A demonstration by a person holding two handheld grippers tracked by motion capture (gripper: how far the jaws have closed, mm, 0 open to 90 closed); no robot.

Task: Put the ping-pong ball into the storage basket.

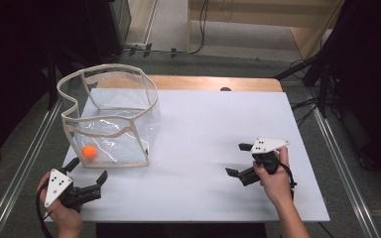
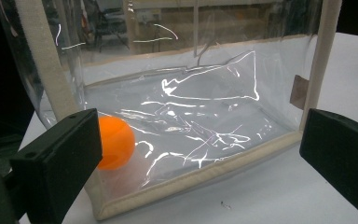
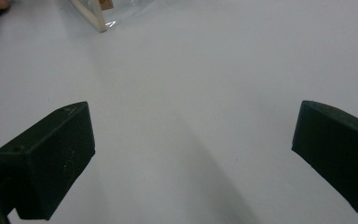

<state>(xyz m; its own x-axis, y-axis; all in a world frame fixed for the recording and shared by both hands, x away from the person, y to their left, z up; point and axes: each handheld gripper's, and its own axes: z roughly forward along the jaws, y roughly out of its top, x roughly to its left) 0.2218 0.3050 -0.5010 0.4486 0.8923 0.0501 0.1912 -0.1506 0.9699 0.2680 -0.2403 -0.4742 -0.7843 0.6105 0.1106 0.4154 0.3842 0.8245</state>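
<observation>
Down at the near edge of the desk [image 1: 198, 148], the left gripper [image 1: 87, 174] sits just short of the clear bag [image 1: 110, 116], fingers spread wide with nothing between them, aimed at the bag's near corner. The left gripper view brings what the high view only hints at: the orange ball [image 2: 115, 142] lies inside the bag, low in its near corner, partly hidden behind one black finger, and glare on the crumpled plastic blurs the bag's floor. From above the ball [image 1: 89, 151] is just a small orange spot behind the cream trim. The right gripper [image 1: 239, 159] rests well to the right of the bag, fingers also wide apart and holding nothing; its own view catches just a clipped corner of the bag [image 3: 95, 14] at the top edge. Between bag and right gripper the white desk lies open. Beyond the bag, a strip of wood edge and dark floor, details hard to make out.
</observation>
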